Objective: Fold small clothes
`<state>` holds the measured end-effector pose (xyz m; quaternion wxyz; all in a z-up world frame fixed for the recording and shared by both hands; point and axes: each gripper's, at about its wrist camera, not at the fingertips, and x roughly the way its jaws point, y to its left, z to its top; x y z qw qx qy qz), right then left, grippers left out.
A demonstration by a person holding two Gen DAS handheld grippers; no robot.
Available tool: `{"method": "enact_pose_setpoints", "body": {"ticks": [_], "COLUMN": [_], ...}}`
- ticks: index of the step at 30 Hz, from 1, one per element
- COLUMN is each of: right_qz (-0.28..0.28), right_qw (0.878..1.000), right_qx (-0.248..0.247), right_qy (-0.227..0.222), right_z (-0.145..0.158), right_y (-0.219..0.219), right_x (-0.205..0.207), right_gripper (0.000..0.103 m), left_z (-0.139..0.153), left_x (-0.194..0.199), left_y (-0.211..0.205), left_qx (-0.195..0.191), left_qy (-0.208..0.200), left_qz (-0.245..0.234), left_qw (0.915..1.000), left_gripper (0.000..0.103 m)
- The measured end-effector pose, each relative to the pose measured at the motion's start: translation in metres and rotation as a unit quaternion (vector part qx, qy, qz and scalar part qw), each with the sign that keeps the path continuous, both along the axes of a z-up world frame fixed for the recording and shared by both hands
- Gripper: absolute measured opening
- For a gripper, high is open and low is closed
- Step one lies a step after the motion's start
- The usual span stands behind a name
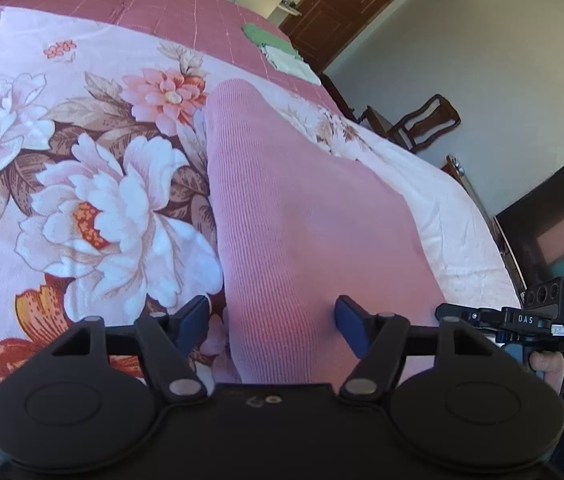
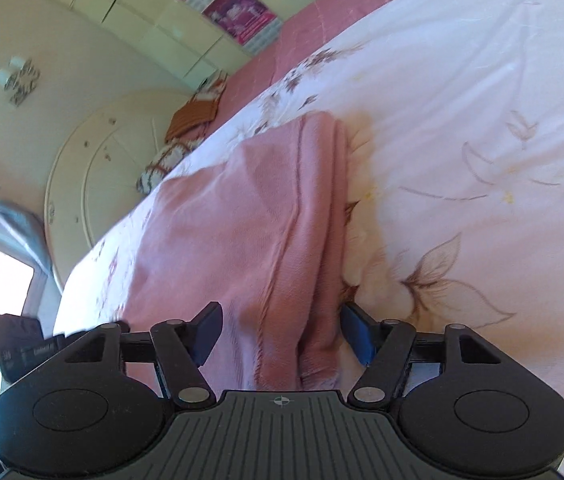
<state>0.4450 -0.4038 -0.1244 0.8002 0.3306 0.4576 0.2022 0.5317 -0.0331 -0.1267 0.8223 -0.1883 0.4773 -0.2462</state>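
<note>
While both tools hover apart-fingered, the pink garment point(image 1: 306, 216) lies on the bed point(image 1: 61, 152), partly folded.
Left hand-held gripper point(image 1: 271, 326) and right hand-held gripper point(image 2: 282, 330) each stand wide over the cloth, gripping nothing. Doubled layers along one edge in the right view suggest one fold is made; I judge further folds and tidying remain.

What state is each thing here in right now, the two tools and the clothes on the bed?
Left tool: open, straddling the pink garment's near end.
Right tool: open, fingers either side of bunched pink fabric.
Pink garment: lying on the floral bedspread, partly folded, with layered edges showing.
Green and white cloths: lying flat at the far side of the bed.
</note>
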Motion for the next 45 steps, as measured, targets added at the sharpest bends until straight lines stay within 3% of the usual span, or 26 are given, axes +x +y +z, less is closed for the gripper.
{"method": "enact_pose_setpoints", "body": {"ticks": [3, 8, 9, 11, 12, 14, 17, 22, 27, 30, 36, 41, 45], "right_qz": [0.007, -0.018, -0.010, 0.013, 0.021, 0.015, -0.006, 0.002, 0.028, 0.025, 0.021, 0.024, 0.035], "right_qw": [1.000, 1.000, 1.000, 1.000, 0.999, 0.999, 0.998, 1.000, 0.987, 0.978, 0.969, 0.967, 0.964], "right_qx": [-0.018, 0.016, 0.015, -0.016, -0.032, -0.037, -0.064, -0.021, -0.151, -0.194, -0.224, -0.227, -0.232], "right_qy": [0.002, 0.012, 0.010, -0.003, -0.008, -0.006, -0.018, 0.000, -0.057, -0.078, -0.100, -0.114, -0.128], "right_z": [0.002, -0.008, -0.008, -0.002, 0.002, 0.002, 0.007, -0.005, 0.013, 0.018, 0.030, 0.048, 0.062], "right_y": [-0.002, -0.004, 0.004, 0.022, 0.025, 0.018, 0.005, 0.015, 0.059, 0.073, 0.083, 0.093, 0.114], "right_x": [0.001, 0.012, 0.015, 0.019, 0.020, 0.018, 0.012, 0.022, 0.018, 0.009, -0.001, -0.002, -0.005], "right_gripper": [0.054, 0.052, 0.052, 0.052, 0.046, 0.040, 0.040, 0.040, 0.026, 0.024, 0.022, 0.022, 0.020], "left_z": [-0.002, -0.007, -0.006, -0.002, -0.002, -0.002, -0.005, -0.004, 0.010, 0.018, 0.035, 0.056, 0.066], "left_x": [0.005, 0.018, 0.020, 0.021, 0.021, 0.021, 0.019, 0.018, 0.009, 0.002, -0.007, -0.023, -0.034], "left_y": [0.001, -0.014, -0.018, -0.025, -0.026, -0.025, -0.024, -0.031, -0.046, -0.057, -0.062, -0.065, -0.049], "left_qx": [0.004, 0.006, 0.010, 0.023, 0.030, 0.030, 0.031, 0.046, 0.099, 0.131, 0.149, 0.178, 0.177], "left_qy": [0.003, 0.010, 0.008, 0.003, 0.000, -0.001, -0.005, -0.016, -0.061, -0.087, -0.109, -0.138, -0.145], "left_qz": [0.000, -0.005, -0.008, -0.019, -0.023, -0.024, -0.022, -0.022, -0.040, -0.049, -0.053, -0.062, -0.054], "left_qw": [1.0000, 0.9999, 0.9999, 0.9995, 0.9993, 0.9993, 0.9993, 0.9985, 0.9924, 0.9863, 0.9814, 0.9725, 0.9720], "left_gripper": [0.070, 0.067, 0.059, 0.054, 0.054, 0.054, 0.054, 0.054, 0.038, 0.034, 0.031, 0.029, 0.029]}}
